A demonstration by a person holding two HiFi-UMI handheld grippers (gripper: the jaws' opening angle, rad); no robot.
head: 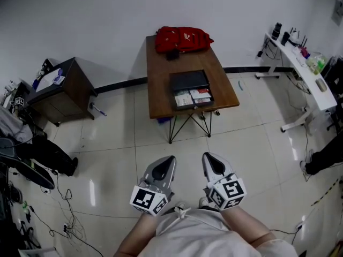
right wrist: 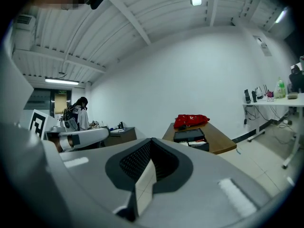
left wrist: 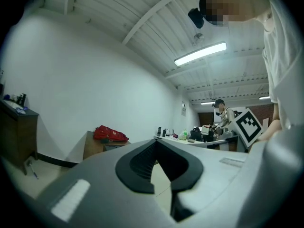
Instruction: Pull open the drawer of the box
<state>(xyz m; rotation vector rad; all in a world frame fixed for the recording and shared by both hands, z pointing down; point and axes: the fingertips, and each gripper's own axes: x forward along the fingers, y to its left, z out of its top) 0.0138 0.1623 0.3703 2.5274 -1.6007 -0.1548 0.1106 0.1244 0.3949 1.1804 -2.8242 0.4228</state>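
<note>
Head view: I'm standing well back from the desk, with the left gripper and right gripper both tucked in near my body. The box sits straight ahead, a touch right of centre, so my right gripper lines up with it slightly better. The drawer faces me and slides along the desk's long axis, toward where I'm standing. It honestly looks pulled out already, with stuff showing inside. A red bag lies at the far end, behind the box.

Left gripper view: the left gripper has its jaws together at the tips, with nothing in them, just floor showing through the notch. The bag and desk are off to the left and far away. I can't really pick out the box from here.

Right gripper view: the right gripper also has its jaws closed and empty. The box is up and to the right of the tips, well apart, with the drawer front poking my way and the bag behind it. If there's any pulling left, I'd guess it's a walk forward first, then a straight tug back toward me.
</note>
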